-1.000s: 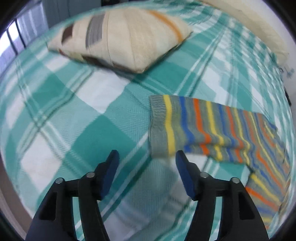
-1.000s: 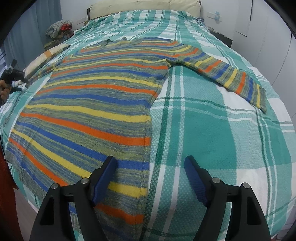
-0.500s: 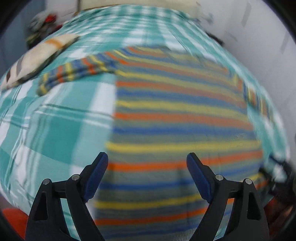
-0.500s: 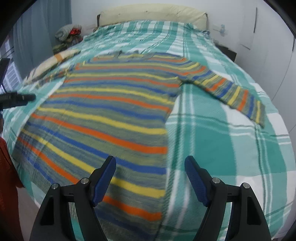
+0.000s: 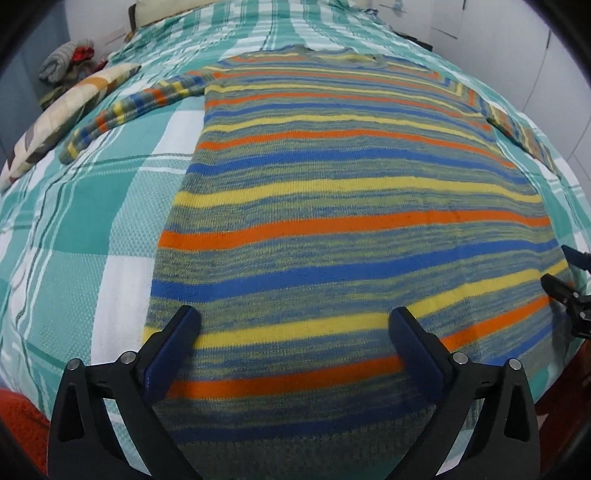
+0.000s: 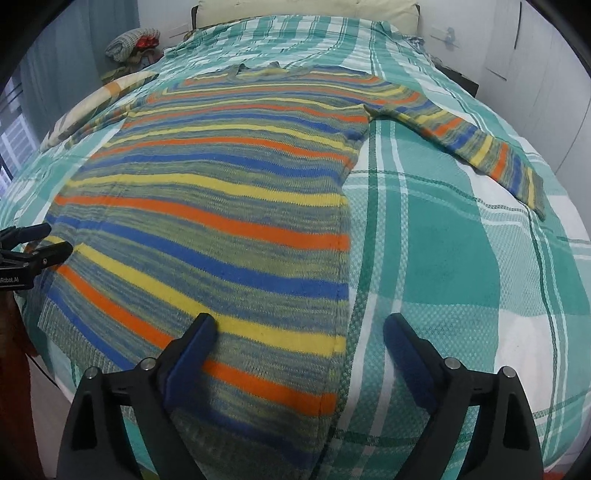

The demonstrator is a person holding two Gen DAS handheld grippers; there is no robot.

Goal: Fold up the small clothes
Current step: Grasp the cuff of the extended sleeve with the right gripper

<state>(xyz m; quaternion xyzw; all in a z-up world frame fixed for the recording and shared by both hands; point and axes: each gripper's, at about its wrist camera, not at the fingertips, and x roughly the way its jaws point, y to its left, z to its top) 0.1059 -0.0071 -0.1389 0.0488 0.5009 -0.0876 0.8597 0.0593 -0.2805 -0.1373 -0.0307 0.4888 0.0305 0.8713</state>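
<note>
A striped knit sweater in orange, blue, yellow and grey-green lies flat on the bed, hem toward me, both sleeves spread out; it also shows in the right wrist view. My left gripper is open and empty above the hem near the sweater's left side. My right gripper is open and empty above the hem at the sweater's right edge. Each gripper shows at the edge of the other's view: the right gripper and the left gripper.
The bed wears a teal and white plaid cover. A patterned cushion lies at the left by the left sleeve. A pile of clothes sits at the far left. A cream headboard pillow and white wall close the far end.
The left gripper swung from the left sleeve cuff and cushion round to the sweater's hem. The right gripper shifted slightly, staying over the hem's right edge. Both stayed open.
</note>
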